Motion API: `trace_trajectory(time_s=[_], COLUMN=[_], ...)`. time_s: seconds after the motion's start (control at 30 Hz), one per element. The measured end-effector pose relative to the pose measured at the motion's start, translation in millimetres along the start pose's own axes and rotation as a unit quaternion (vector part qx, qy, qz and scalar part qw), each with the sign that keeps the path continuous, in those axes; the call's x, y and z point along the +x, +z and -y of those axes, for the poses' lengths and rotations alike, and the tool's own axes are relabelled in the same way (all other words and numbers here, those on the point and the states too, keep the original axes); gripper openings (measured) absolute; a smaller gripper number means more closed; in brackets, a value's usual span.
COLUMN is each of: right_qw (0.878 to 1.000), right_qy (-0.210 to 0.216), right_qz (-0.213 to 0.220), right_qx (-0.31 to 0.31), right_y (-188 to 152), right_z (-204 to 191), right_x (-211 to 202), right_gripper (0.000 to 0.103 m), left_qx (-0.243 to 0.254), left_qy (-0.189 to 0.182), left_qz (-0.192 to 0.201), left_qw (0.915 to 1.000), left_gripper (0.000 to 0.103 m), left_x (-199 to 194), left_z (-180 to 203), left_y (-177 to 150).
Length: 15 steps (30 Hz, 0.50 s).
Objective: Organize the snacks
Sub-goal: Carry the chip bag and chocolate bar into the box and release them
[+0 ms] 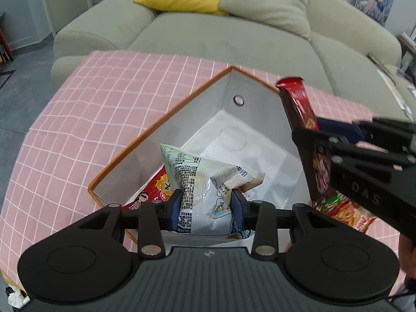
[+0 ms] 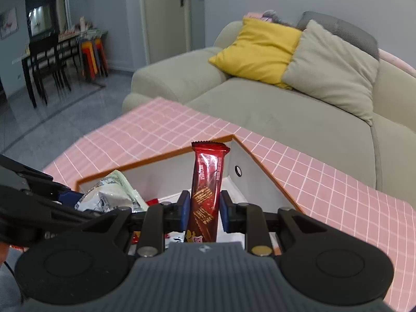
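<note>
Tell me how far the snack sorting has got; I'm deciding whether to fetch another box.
Done: a red packet already lies in the box. In hand: the left gripper holds a white bag and the right gripper a red bar, jaws shut on each, both over the box. Left: releasing them, plus the orange packet outside by the box's edge. The box has room.

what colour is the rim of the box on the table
Orange-brown, edging the box rim with grey-white walls inside; clearest in the left wrist view.

Raised letters "DAS" stand on the black plastic right gripper (image 1: 312,140). Print on the white crinkled snack bag (image 1: 205,182) and red wrapper bar (image 2: 205,189) is unreadable.
</note>
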State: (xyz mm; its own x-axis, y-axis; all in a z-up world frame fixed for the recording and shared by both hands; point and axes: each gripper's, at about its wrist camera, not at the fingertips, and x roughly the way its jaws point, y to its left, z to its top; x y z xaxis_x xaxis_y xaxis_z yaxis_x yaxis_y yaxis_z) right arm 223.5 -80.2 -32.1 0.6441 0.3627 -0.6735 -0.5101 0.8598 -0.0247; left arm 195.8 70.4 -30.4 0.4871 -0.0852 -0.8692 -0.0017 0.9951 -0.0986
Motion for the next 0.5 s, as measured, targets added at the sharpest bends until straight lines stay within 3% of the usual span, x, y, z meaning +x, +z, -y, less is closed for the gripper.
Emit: trace_trajectory(time_s=[0.17, 0.5], right_qw=[0.998, 0.99], right_qy=[-0.005, 0.006], right_qz=[-0.044, -0.127], right_qx=[-0.04, -0.054], right_y=[-1, -16], right_z=[0, 1], right_x=[38, 96], right_gripper=[0.021, 0.021], left_qx=[0.017, 0.022], left_qy=[0.004, 0.002], left_qz=[-0.024, -0.059], left_qw=[0.9996, 0.998], left_gripper=[0.044, 0.045], left_x=[22, 50], left_z=[-2, -3], left_y=[2, 0])
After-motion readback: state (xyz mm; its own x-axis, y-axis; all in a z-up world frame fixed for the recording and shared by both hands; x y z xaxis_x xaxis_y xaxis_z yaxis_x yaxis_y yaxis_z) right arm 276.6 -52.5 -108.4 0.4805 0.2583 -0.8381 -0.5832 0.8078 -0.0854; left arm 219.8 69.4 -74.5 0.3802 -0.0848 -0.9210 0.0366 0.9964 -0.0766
